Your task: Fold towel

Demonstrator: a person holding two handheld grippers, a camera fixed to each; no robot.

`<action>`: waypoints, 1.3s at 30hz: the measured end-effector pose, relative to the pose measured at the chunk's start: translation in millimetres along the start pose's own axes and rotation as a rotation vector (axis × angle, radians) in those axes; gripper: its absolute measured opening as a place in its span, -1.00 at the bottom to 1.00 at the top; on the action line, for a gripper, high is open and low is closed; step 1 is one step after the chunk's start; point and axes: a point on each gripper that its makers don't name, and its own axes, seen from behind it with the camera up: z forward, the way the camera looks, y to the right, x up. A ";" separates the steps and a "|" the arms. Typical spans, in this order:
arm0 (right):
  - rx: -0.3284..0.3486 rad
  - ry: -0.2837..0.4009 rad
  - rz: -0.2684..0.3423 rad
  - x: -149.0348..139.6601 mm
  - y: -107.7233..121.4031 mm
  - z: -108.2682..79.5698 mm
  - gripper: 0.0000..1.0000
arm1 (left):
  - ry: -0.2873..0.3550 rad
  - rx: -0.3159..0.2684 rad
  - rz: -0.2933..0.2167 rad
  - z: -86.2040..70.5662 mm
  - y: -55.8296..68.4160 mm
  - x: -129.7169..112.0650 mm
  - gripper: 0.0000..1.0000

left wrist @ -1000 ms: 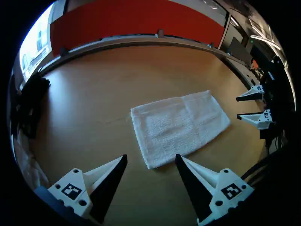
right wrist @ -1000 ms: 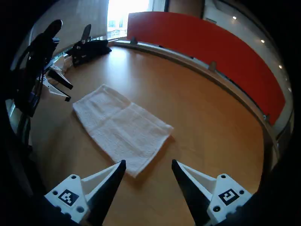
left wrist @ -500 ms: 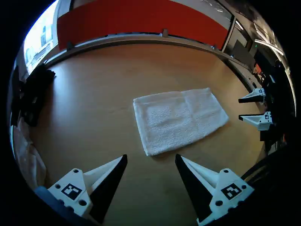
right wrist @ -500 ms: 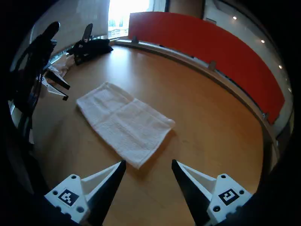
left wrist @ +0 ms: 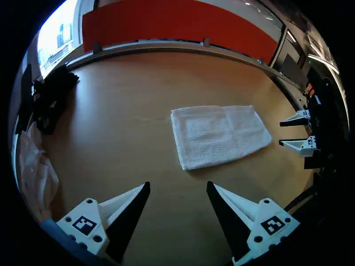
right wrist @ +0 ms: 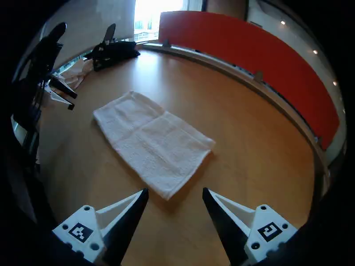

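A white towel (left wrist: 219, 135) lies folded flat on the wooden table (left wrist: 124, 119), a rectangle with a fold line across its middle; in the right gripper view the towel (right wrist: 153, 142) sits just beyond my fingers. My left gripper (left wrist: 177, 188) hovers open, short of the towel's near corner, nothing between its fingers. My right gripper (right wrist: 175, 195) is open too, its tips close to the towel's nearest corner without touching. In the left gripper view the right gripper (left wrist: 290, 133) shows at the right edge, open. The left gripper (right wrist: 66, 99) appears far left in the right gripper view.
A red panel (left wrist: 177, 24) stands along the table's far rim. Dark equipment (left wrist: 49, 99) and a crumpled pale cloth (left wrist: 33, 168) sit at the table's left end. A bright window (right wrist: 155, 9) lies beyond. Bare wood surrounds the towel.
Both grippers have drawn back from the towel, so it looks smaller and farther. The left view has swung so the towel sits more to the right. The towel itself has not moved.
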 end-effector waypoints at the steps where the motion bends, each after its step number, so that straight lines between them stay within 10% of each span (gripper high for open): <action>1: 0.004 -0.002 -0.001 -0.6 -0.8 1.2 0.88 | 0.000 0.005 -0.005 -2.0 -1.8 -1.7 0.89; 21: 0.072 -0.070 -0.037 -19.2 -8.5 20.9 0.39 | -0.005 0.064 -0.061 -25.5 -24.8 -23.8 0.89; 39: 0.090 -0.094 -0.015 -24.9 -12.0 27.9 -0.92 | -0.006 0.060 -0.080 -27.7 -26.7 -28.2 0.89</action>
